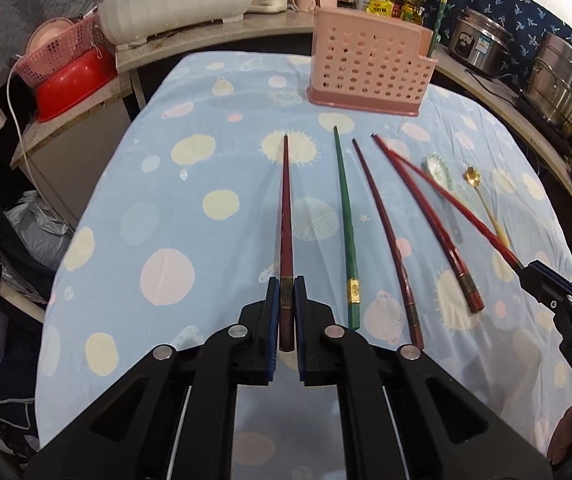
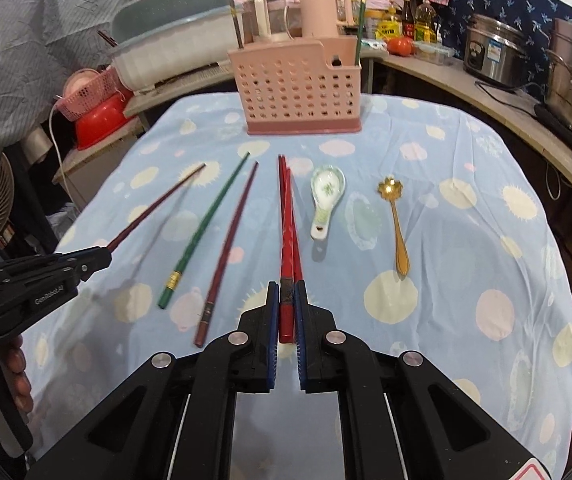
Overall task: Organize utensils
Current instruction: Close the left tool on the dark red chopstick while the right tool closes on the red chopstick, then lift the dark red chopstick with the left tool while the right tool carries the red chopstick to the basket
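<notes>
Both grippers are pinched tight on chopsticks, each held by its thick end. Left gripper (image 1: 286, 296) has its blue-padded jaws pressed against a dark maroon chopstick (image 1: 286, 216) with a brass band near the butt; the stick tapers to a thin tip that points away toward the pink perforated plastic utensil holder (image 1: 370, 68) at the far end of the table. From the right wrist view this chopstick's shadow lies apart from it on the cloth, so it is off the table. Right gripper (image 2: 287, 304) clamps a bright red lacquered chopstick (image 2: 286, 248) just by its dark band, and that one also aims at the holder.

Lying on the pale blue tablecloth with pastel dots (image 2: 466, 280) between the two held sticks are a green chopstick with a gold band (image 2: 201, 232) and a brownish-red chopstick (image 2: 227, 248). A second red chopstick (image 2: 297, 258) lies just under and beside the held one. To the right rest a white ceramic soup spoon with a green pattern (image 2: 324, 200) and a gold flower-bowled metal spoon (image 2: 396, 224), well apart from each other. A green chopstick already stands upright in the holder's right corner.
</notes>
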